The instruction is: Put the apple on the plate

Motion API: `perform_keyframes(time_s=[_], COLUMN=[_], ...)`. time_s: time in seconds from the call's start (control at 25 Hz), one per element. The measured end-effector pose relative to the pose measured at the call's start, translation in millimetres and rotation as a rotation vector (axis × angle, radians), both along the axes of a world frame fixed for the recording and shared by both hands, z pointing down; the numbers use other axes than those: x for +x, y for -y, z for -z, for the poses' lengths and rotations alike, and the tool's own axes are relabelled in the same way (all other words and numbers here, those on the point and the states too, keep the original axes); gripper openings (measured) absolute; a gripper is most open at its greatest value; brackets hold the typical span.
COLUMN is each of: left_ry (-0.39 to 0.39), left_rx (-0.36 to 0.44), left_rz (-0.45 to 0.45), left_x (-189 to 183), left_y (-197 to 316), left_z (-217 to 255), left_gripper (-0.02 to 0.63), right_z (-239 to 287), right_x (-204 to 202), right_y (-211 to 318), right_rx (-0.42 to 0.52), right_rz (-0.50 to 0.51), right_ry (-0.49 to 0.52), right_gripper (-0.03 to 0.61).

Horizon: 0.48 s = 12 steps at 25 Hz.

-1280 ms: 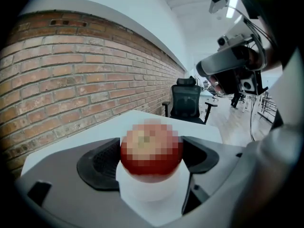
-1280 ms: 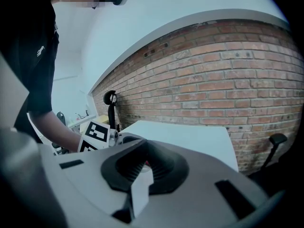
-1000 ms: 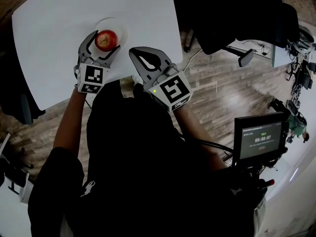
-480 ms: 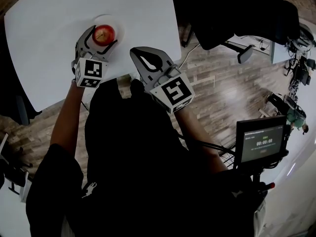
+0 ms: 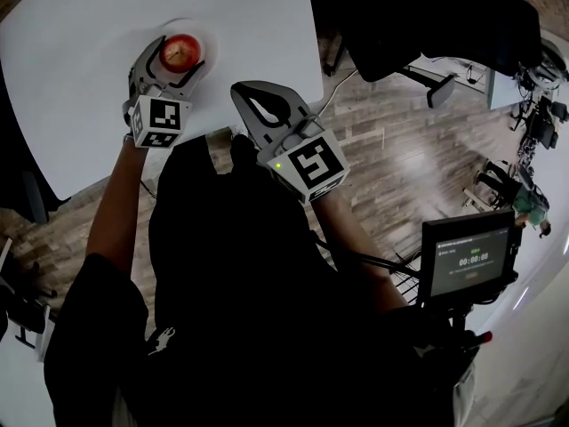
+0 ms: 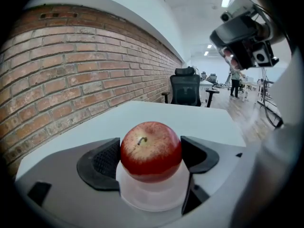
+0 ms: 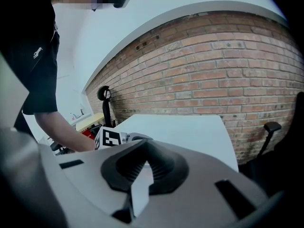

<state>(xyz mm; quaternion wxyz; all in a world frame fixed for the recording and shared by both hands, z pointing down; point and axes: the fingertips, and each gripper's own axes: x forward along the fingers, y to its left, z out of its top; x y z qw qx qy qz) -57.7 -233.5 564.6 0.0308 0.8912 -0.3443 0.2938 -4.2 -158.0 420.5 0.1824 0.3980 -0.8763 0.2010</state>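
Forward across the table went my left gripper; it grips the apple directly over the plate, perhaps already touching it. My right gripper waits closed, holding nothing. I reckon only letting go remains.

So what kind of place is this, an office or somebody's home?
Probably an open-plan office or lab. A black office chair stands past the white table, more desks sit down a long lit room, and a brick wall runs alongside.
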Motion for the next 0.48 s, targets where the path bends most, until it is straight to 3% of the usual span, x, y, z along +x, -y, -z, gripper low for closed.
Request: perform_keyframes(time_s=[0.48], left_ry=[0.041], left_rx=[0.050], left_rz=[0.029], left_x=[9], left_y=[5], left_z=[-15], left_gripper=[0.402], right_z=[-5], right_x=[15], right_y=[-2], right_rx=[-0.014], right_rz=[-0.036], right_ry=[-0.018], right_gripper=[0.003])
